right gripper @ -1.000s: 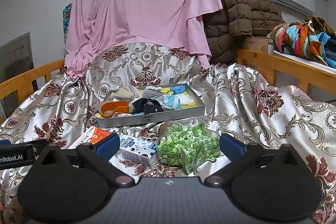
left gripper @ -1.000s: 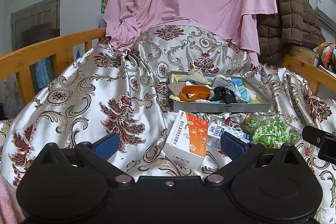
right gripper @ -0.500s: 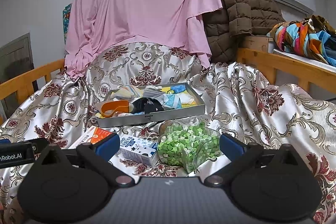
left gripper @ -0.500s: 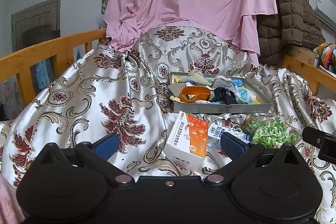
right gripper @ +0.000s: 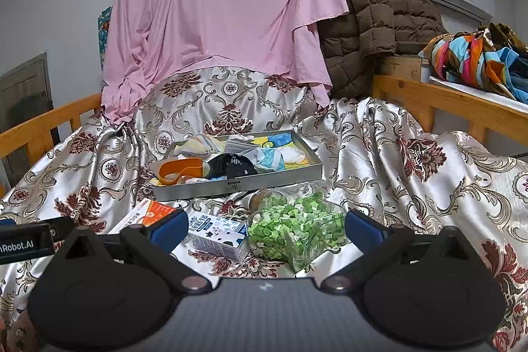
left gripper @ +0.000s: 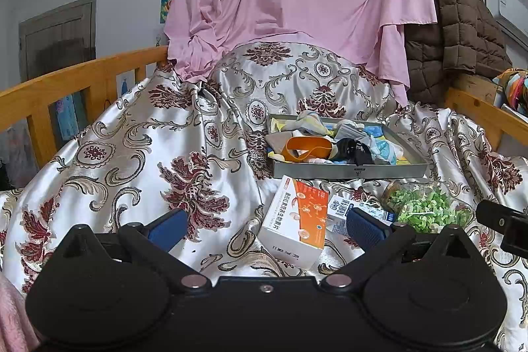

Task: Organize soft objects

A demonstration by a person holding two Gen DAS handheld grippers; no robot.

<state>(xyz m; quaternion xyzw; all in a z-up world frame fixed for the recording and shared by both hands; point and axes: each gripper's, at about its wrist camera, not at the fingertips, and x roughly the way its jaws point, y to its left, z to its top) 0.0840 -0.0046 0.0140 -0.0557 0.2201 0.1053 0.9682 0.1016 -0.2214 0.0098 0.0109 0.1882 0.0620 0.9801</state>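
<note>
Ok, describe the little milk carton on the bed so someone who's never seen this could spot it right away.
Start at the grey tray of soft items in the middle of the patterned satin bedspread. Just in front of it three packages lie in a row. The milk carton is the middle one, small, white and blue, between the orange-and-white medicine box and the clear bag of green pieces.

Tray (left gripper: 346, 170) sits mid-bed on the bedspread (left gripper: 132, 147), soft items piled inside. Before it, left to right: medicine box (left gripper: 295, 221), small carton (right gripper: 217, 231), bag of pellets (right gripper: 293, 228). Carton seems to touch the bag. Hanging sheet (right gripper: 217, 5) behind; quilted jacket (right gripper: 373, 18) to its right.
</note>
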